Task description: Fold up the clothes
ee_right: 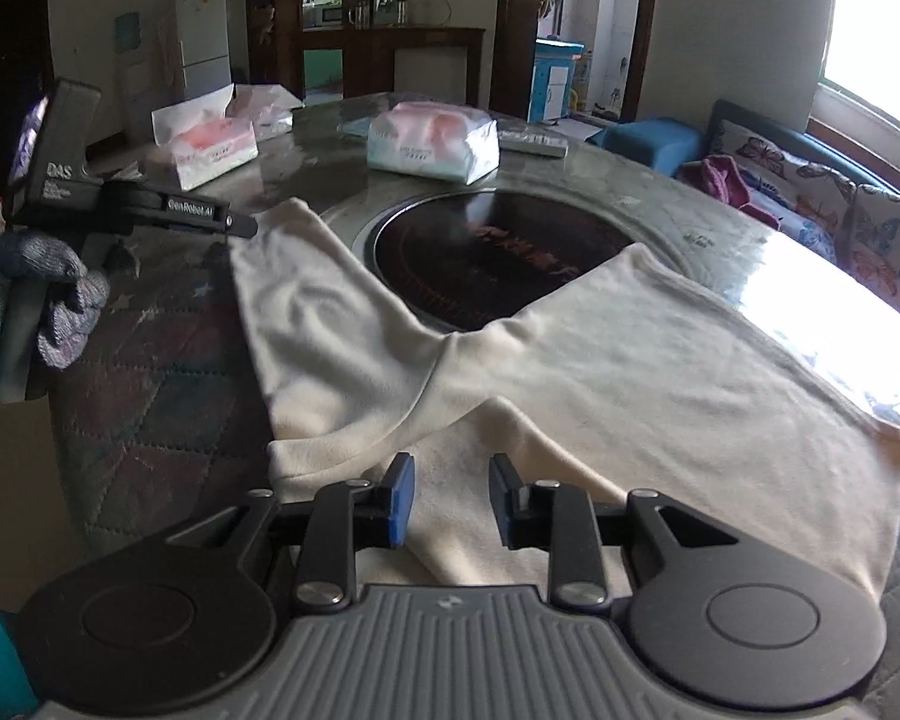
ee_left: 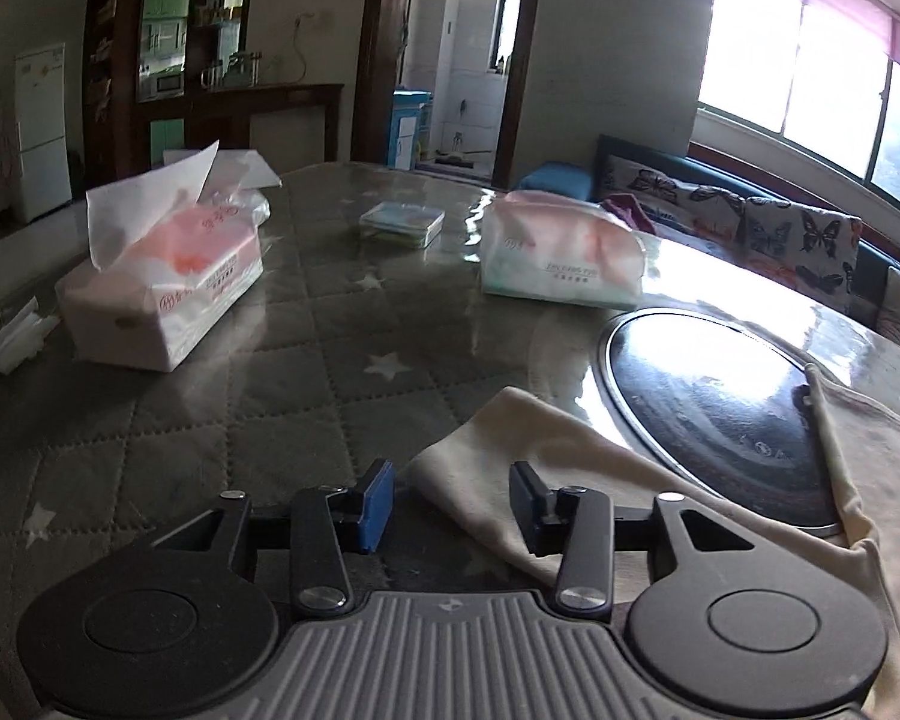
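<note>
A cream garment lies spread on the quilted table cover, its two long parts forming a V over the round black hob. In the left wrist view one end of the garment lies under and between the blue pads of my left gripper, which stands open without pressing on it. In the right wrist view my right gripper is open just above a folded edge of the cloth. That view also shows the left gripper at the garment's far left corner, held by a gloved hand.
Two tissue packs and a small clear plastic box stand on the far half of the table. The glass hob is set in the table's middle. A sofa with butterfly cushions runs along the right under the windows.
</note>
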Action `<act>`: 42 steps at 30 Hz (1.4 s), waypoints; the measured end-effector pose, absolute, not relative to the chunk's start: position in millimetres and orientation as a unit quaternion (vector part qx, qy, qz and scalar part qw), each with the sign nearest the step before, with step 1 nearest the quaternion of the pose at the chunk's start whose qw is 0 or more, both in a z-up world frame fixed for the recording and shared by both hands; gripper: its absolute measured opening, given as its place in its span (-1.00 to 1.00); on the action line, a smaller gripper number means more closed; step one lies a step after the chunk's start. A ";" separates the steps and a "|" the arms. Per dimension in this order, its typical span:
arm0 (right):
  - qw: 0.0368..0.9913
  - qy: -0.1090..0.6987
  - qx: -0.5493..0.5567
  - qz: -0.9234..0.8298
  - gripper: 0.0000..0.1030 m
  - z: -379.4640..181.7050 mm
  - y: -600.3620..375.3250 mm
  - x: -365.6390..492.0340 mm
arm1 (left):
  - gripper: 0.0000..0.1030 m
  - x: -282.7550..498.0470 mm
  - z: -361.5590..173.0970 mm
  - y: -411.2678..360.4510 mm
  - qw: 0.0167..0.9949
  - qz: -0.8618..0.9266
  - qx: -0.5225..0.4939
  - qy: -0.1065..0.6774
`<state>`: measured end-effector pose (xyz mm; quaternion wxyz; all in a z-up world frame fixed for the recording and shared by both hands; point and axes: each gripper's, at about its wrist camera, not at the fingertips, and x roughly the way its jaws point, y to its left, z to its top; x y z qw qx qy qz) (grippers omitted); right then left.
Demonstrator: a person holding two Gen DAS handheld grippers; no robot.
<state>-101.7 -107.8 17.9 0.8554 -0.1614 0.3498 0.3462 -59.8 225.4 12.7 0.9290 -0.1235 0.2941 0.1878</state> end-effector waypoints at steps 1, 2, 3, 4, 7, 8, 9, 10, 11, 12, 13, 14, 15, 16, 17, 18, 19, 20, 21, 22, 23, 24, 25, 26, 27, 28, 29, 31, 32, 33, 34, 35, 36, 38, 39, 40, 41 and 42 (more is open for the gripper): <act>0.857 0.348 -0.159 0.345 -0.48 19.8 -109.5 -102.1 | -0.15 -58.9 11.7 226.8 0.928 0.189 -0.126 0.295; 0.859 0.346 -0.156 0.344 -0.48 21.5 -111.2 -102.7 | -0.19 -58.5 11.4 227.9 0.928 0.188 -0.130 0.294; 0.861 0.345 -0.154 0.342 -0.48 22.9 -113.1 -103.4 | -0.22 -57.9 11.0 229.5 0.928 0.187 -0.135 0.293; 0.862 0.344 -0.150 0.340 -0.48 24.2 -115.1 -104.2 | -0.34 -57.4 10.7 230.4 0.928 0.187 -0.138 0.292; 0.867 0.341 -0.142 0.335 -0.48 27.7 -120.4 -106.5 | -0.74 -56.8 9.8 231.4 0.928 0.189 -0.141 0.289; 0.869 0.339 -0.140 0.333 -0.48 28.9 -122.3 -107.7 | -0.80 -57.3 10.0 232.3 0.928 0.188 -0.145 0.288; 0.870 0.338 -0.136 0.331 -0.48 30.3 -124.5 -108.7 | -0.85 -57.8 10.3 233.2 0.928 0.188 -0.148 0.286; 0.872 0.338 -0.132 0.329 -0.48 31.7 -127.2 -109.7 | -0.88 -59.0 12.9 233.4 0.928 0.185 -0.155 0.283; 0.874 0.336 -0.129 0.327 -0.48 33.4 -130.4 -111.1 | -0.89 -60.4 17.3 232.5 0.930 0.179 -0.160 0.278; 0.876 0.335 -0.126 0.324 -0.48 34.7 -133.5 -112.2 | -0.89 -61.8 23.6 229.8 0.934 0.172 -0.162 0.269; 0.878 0.334 -0.123 0.320 -0.48 35.9 -136.6 -113.1 | -0.90 -62.9 31.1 224.9 0.938 0.162 -0.162 0.261; 0.879 0.334 -0.121 0.318 -0.48 36.8 -139.1 -113.7 | -0.90 -64.0 38.7 219.9 0.942 0.151 -0.162 0.253; 0.882 0.332 -0.116 0.313 -0.48 38.1 -143.9 -114.3 | -0.90 -65.0 47.8 212.2 0.946 0.136 -0.160 0.245; 0.885 0.331 -0.110 0.308 -0.48 39.4 -149.3 -114.7 | -0.90 -65.9 56.6 203.1 0.951 0.120 -0.157 0.236; 0.888 0.330 -0.105 0.302 -0.48 40.5 -154.1 -115.0 | -0.90 -66.7 65.3 193.8 0.956 0.104 -0.154 0.228; 0.891 0.329 -0.101 0.296 -0.48 41.3 -159.1 -115.3 | -0.90 -67.4 73.9 183.0 0.960 0.085 -0.151 0.219; 0.894 0.328 -0.096 0.290 -0.48 41.9 -164.4 -115.8 | -0.90 -67.3 81.7 172.5 0.963 0.065 -0.150 0.212; 0.897 0.327 -0.092 0.284 -0.48 42.4 -169.9 -116.2 | -0.90 -67.4 87.5 161.0 0.966 0.045 -0.149 0.208; 0.899 0.327 -0.088 0.279 -0.48 42.9 -175.7 -116.6 | -0.90 -67.6 93.2 149.5 0.967 0.024 -0.147 0.205; 0.901 0.326 -0.084 0.272 -0.48 43.2 -181.2 -117.1 | -0.90 -67.8 98.9 138.0 0.969 0.004 -0.146 0.201; 0.904 0.324 -0.080 0.266 -0.48 43.7 -187.1 -117.9 | -0.90 -68.0 104.6 126.5 0.970 -0.016 -0.144 0.197; 0.907 0.323 -0.076 0.259 -0.48 44.2 -193.3 -118.7 | -0.90 -68.1 110.3 114.9 0.970 -0.036 -0.142 0.194; 0.910 0.322 -0.071 0.253 -0.48 44.3 -199.8 -119.7 | -0.90 -68.0 113.0 103.7 0.969 -0.057 -0.141 0.194; 0.912 0.321 -0.065 0.247 -0.48 44.3 -206.5 -120.8 | -0.90 -67.9 115.6 92.6 0.968 -0.078 -0.139 0.194; 0.915 0.320 -0.060 0.239 -0.48 44.2 -212.9 -121.8 | -0.90 -67.8 118.1 81.4 0.966 -0.098 -0.138 0.194; 0.917 0.320 -0.055 0.232 -0.48 43.7 -219.4 -122.7 | -0.90 -67.8 118.6 70.4 0.964 -0.118 -0.136 0.196; 0.919 0.320 -0.050 0.225 -0.48 43.0 -225.9 -123.4 | -0.90 -67.2 118.4 60.5 0.961 -0.136 -0.134 0.199; 0.922 0.320 -0.041 0.212 -0.48 41.2 -238.0 -125.5 | -0.90 -66.6 116.3 38.7 0.956 -0.168 -0.127 0.204; 0.924 0.321 -0.037 0.206 -0.48 40.1 -244.0 -126.5 | -0.90 -65.9 114.4 28.9 0.953 -0.181 -0.124 0.207; 0.925 0.322 -0.033 0.201 -0.48 38.9 -249.5 -127.5 | -0.90 -65.3 111.8 19.1 0.950 -0.196 -0.120 0.212; 0.925 0.323 -0.030 0.196 -0.48 37.7 -254.7 -128.6 | -0.90 -63.9 108.8 10.0 0.946 -0.210 -0.118 0.218; 0.926 0.324 -0.027 0.191 -0.48 36.5 -260.0 -129.6 | -0.90 -63.9 105.5 0.2 0.943 -0.220 -0.114 0.223; 0.927 0.325 -0.025 0.187 -0.48 35.5 -263.6 -130.2 | -0.90 -63.0 101.4 -8.4 0.939 -0.230 -0.108 0.229; 0.928 0.327 -0.017 0.178 -0.48 32.8 -271.9 -131.6 | -0.90 -62.6 92.9 -24.1 0.933 -0.249 -0.100 0.241; 0.928 0.328 -0.013 0.173 -0.48 31.3 -276.3 -132.3 | -0.90 -63.1 88.7 -31.3 0.929 -0.257 -0.097 0.247; 0.929 0.330 -0.008 0.168 -0.48 29.8 -280.7 -133.1 | -0.90 -62.3 84.5 -37.7 0.927 -0.263 -0.093 0.249; 0.929 0.331 -0.005 0.165 -0.48 28.4 -283.8 -133.7 | -0.90 -61.2 79.5 -44.0 0.925 -0.268 -0.090 0.255; 0.929 0.333 -0.002 0.163 -0.48 27.0 -286.4 -134.4 | -0.89 -60.1 74.6 -50.3 0.922 -0.273 -0.087 0.262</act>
